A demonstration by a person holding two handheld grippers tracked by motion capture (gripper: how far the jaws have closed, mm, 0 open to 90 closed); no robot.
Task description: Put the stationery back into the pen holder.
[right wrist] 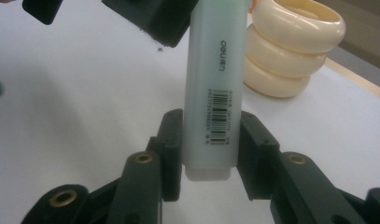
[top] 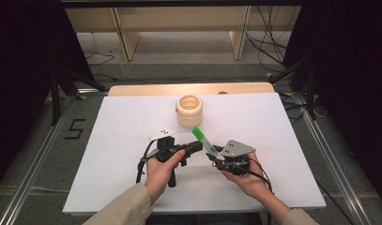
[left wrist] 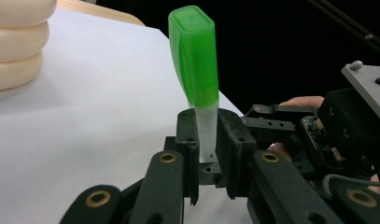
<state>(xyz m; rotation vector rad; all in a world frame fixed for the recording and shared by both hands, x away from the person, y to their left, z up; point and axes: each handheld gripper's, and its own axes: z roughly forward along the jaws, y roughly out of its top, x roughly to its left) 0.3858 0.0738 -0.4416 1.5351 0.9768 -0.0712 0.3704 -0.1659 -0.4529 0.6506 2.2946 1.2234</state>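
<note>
- Green cap [left wrist: 194, 56] on a pale, translucent marker [top: 203, 139], held clear of the white counter [top: 123, 140] just toward 5 o'clock of its centre, cap end pointing to about 11 o'clock in the high view.
- Right tool [top: 216, 157] narrow and clamped on the marker's butt end, barcode label sitting between the pads in the right gripper view.
- Left tool [top: 198, 146] coming in from 9 o'clock, also narrow, pinching the pale barrel just under the cap's lower edge in the left gripper view.
- Cream ringed holder [top: 189, 111] standing upright toward 12 o'clock from the marker, near the cap end but apart from it.
- Judged as a set-up for pulling the cap off, or for passing the marker across.
- Risk one: left grip on the barrel rather than on the cap, so a pull likely just fights the right tool and leaves the cap seated.
- Risk two: smooth plastic and a short bite at the butt end, so a hard tug may slide the marker out of the right pads and drop it on the counter.
- Risk three: a sudden release may jerk the cap end toward 12 o'clock and knock the holder over.
- Risk four: twisting the two grips against each other may skew the marker in the pads.
</note>
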